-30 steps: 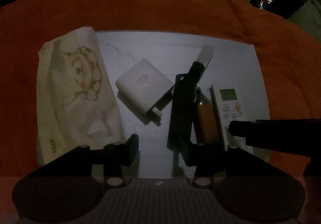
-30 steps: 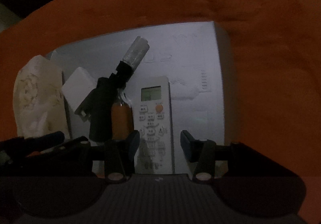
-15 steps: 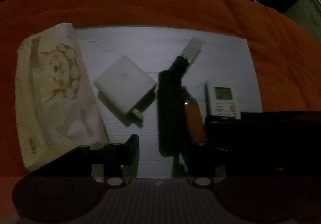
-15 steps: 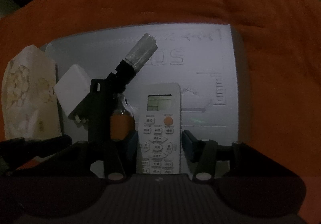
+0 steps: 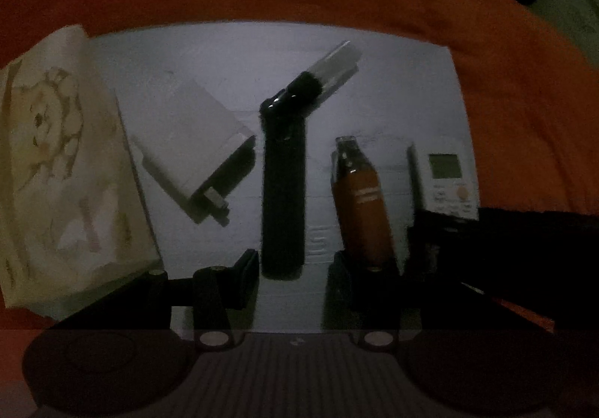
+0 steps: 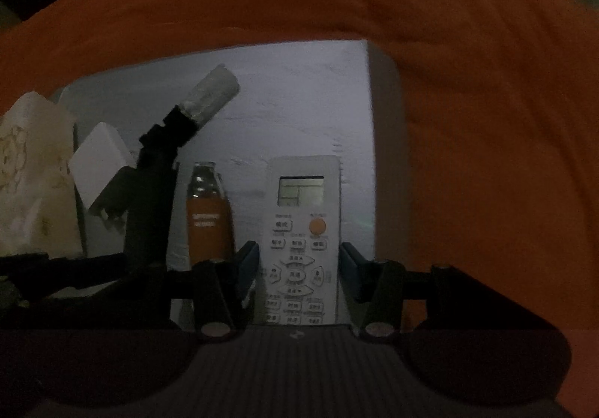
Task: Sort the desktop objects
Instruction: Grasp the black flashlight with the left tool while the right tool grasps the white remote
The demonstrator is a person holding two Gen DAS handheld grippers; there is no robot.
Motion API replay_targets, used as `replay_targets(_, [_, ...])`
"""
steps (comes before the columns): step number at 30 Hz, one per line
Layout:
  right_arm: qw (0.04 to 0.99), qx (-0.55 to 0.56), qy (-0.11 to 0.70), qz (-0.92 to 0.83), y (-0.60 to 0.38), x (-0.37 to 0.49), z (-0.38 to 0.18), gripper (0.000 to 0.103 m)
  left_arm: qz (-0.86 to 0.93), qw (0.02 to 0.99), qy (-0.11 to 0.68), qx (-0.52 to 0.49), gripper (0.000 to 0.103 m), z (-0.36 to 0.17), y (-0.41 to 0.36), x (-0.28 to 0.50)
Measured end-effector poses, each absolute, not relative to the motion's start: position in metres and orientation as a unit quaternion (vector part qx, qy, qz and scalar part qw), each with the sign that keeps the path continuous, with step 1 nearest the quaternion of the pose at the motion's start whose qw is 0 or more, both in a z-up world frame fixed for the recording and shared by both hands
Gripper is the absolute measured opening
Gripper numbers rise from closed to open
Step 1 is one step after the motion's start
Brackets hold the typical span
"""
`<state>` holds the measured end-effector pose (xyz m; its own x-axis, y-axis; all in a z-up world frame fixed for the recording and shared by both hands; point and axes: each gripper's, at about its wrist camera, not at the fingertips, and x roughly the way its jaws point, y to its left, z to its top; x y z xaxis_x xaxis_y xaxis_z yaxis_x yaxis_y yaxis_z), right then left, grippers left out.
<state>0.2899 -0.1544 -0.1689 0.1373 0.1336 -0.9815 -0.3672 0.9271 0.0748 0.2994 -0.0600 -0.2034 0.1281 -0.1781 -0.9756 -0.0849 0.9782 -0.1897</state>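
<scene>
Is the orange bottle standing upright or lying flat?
Lying flat. The orange bottle lies lengthwise on the white board, its label facing up, between the black tool and the remote.

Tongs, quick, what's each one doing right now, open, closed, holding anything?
Left tongs: open, nothing held, either side of the black tool's near end.
Right tongs: open, either side of the remote, not gripping it.
</scene>
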Motion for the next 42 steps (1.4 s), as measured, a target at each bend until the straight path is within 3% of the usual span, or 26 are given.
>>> replay_targets(7, [0.749, -0.108, 0.629, 0.179, -0.156, 0.284, -0.171, 0.049, -0.015, 0.757, 0.641, -0.124, 0.037, -0.21, -0.045, 0.305])
replay_targets(9, [0.748, -0.118, 0.628, 0.182, -0.156, 0.28, -0.171, 0.049, -0.023, 0.76, 0.638, -0.122, 0.023, -0.21, -0.045, 0.306])
replay_targets(10, [0.747, -0.121, 0.627, 0.183, -0.156, 0.278, -0.171, 0.049, -0.027, 0.761, 0.638, -0.117, 0.021, -0.209, -0.046, 0.304])
replay_targets(17, [0.74, -0.126, 0.634, 0.184, -0.16, 0.274, -0.169, 0.049, -0.058, 0.751, 0.654, -0.065, 0.021, -0.189, -0.045, 0.288])
replay_targets(21, [0.739, -0.128, 0.636, 0.184, -0.16, 0.274, -0.168, 0.049, -0.048, 0.752, 0.656, -0.05, 0.023, -0.188, -0.041, 0.284])
replay_targets(23, [0.739, -0.132, 0.637, 0.179, -0.158, 0.273, -0.168, 0.049, -0.044, 0.745, 0.663, -0.054, 0.042, -0.193, -0.039, 0.284])
replay_targets(24, [0.739, -0.136, 0.636, 0.176, -0.157, 0.272, -0.168, 0.049, -0.042, 0.743, 0.665, -0.057, 0.045, -0.195, -0.039, 0.284])
replay_targets(29, [0.735, -0.154, 0.637, 0.173, -0.153, 0.269, -0.169, 0.051, -0.035, 0.745, 0.664, -0.059, 0.045, -0.197, -0.039, 0.29])
replay_targets(36, [0.725, -0.166, 0.645, 0.178, -0.154, 0.268, -0.169, 0.06, -0.032, 0.742, 0.667, -0.06, 0.045, -0.202, -0.042, 0.297])
replay_targets(40, [0.726, -0.196, 0.633, 0.184, -0.146, 0.263, -0.17, 0.06, -0.034, 0.746, 0.663, -0.051, 0.046, -0.204, -0.044, 0.302])
replay_targets(42, [0.729, -0.208, 0.625, 0.183, -0.143, 0.26, -0.169, 0.05, -0.039, 0.75, 0.659, -0.036, 0.042, -0.205, -0.045, 0.3])
